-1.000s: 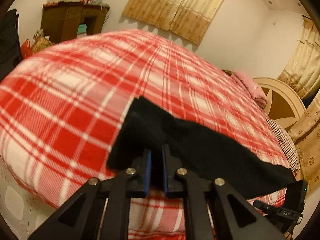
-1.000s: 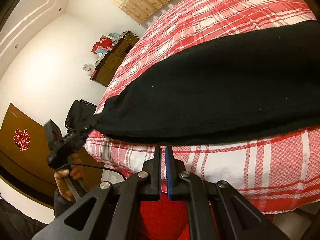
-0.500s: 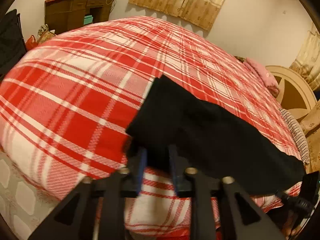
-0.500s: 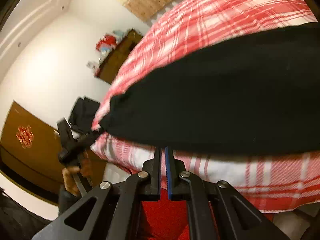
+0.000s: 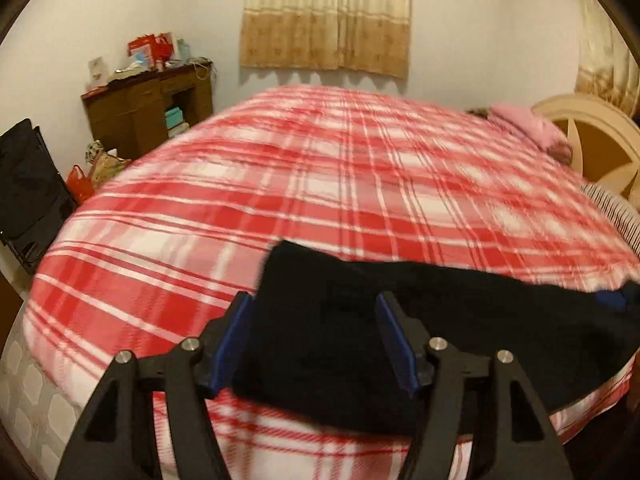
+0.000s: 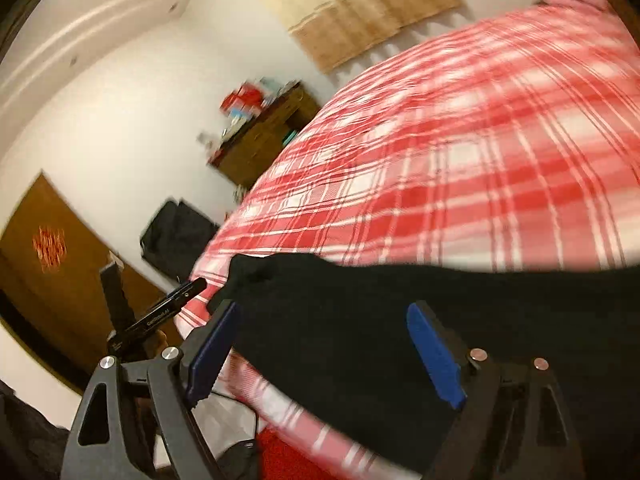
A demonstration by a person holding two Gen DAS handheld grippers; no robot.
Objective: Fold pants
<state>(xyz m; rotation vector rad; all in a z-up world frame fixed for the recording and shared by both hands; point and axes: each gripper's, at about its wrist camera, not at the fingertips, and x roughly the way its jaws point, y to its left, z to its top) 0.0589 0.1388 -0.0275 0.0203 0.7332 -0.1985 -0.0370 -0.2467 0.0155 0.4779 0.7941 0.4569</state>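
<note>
Black pants (image 5: 400, 340) lie folded lengthwise along the near edge of the bed with the red and white plaid cover (image 5: 320, 168). My left gripper (image 5: 316, 344) is open, its blue pads either side of the pants' left end, holding nothing. In the right wrist view the same pants (image 6: 400, 328) stretch across the bed edge, and my right gripper (image 6: 328, 348) is open over them. The left gripper's body (image 6: 160, 312) shows at the pants' far end. The right gripper's blue pad (image 5: 610, 300) shows at the pants' right end.
A brown wooden desk (image 5: 148, 108) with clutter stands by the far wall, a black bag (image 5: 28, 188) to its left. Pink pillows (image 5: 524, 124) and a cream headboard (image 5: 592, 144) are at the right. Curtains (image 5: 324, 16) hang behind. A brown door (image 6: 48, 264) is left.
Both grippers were shut and have opened, letting go of the pants, which now rest on the bed. Both cameras have tilted up and pulled back a little.
</note>
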